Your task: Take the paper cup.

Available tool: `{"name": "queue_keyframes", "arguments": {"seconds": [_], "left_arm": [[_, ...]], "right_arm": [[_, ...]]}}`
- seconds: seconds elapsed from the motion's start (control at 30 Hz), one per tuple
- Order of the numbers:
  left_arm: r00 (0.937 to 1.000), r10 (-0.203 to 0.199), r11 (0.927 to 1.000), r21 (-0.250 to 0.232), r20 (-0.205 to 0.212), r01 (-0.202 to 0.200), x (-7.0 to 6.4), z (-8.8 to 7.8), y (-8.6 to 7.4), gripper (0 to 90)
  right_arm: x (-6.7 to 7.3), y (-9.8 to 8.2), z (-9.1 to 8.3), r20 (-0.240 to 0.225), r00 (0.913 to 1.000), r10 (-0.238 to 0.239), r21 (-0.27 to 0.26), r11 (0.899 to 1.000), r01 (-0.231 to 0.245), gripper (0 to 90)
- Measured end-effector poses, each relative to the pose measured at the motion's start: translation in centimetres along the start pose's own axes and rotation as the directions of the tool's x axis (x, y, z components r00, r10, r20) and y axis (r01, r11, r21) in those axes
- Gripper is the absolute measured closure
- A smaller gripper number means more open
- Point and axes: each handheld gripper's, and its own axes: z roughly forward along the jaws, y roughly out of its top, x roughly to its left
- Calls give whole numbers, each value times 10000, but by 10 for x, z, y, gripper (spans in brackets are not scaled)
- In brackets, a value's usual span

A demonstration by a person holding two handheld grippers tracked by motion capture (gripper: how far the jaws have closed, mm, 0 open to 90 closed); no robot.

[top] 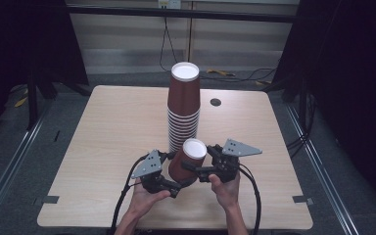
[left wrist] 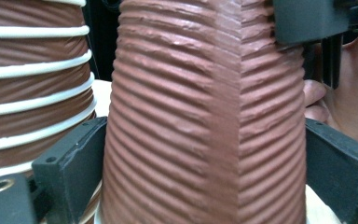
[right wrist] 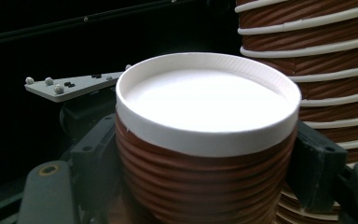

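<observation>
Right claw [top: 192, 167] clamps the ribbed brown paper cup [top: 188, 159] — left claw [top: 175, 188] seemingly loosened around it.

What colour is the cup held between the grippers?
Brown cup, ribbed, with a white bottom; right gripper view.

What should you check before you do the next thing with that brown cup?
1. Right gripper has the single cup near its top end: ok, jaws sit on both sides just under the white end.
2. Left gripper has let go: cannot tell; its jaws flank the cup's lower part, very close to the ribbed wall.
3. Single cup is apart from the stack of cups: ok, it stands tilted just in front of the stack.
4. Stack stands straight: ok, upright on the table.
5. Cup is not crushed: ok, the wall looks round in the left gripper view.
</observation>
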Motion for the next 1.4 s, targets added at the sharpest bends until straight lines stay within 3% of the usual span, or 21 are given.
{"name": "queue_keyframes", "arguments": {"seconds": [0.33, 0.6, 1.13, 1.23, 1.4], "left_arm": [[10000, 17, 9998, 199, -33, -16, 1, 3, -2, 101], [10000, 23, 9995, 318, -33, -22, 4, -1, -2, 128], [10000, 32, 9979, 645, -91, -26, 11, -15, 1, 137], [9994, -125, 9981, 604, -334, 145, 15, -21, 2, 136], [9988, 51, 9961, 883, -485, -8, 20, -27, 6, 136]], "right_arm": [[2, -2, 4, -29, 10000, -71, 84, 9999, 71, 226], [-1, 2, 12, -493, 9987, 110, 348, 9994, -93, 149], [-1, 3, 6, -358, 9993, 109, 361, 9993, -96, 137], [-1, 3, 2, -289, 9995, 97, 380, 9992, -86, 137], [-1, 4, -5, 60, 9998, -166, 509, 9986, 163, 142]]}}
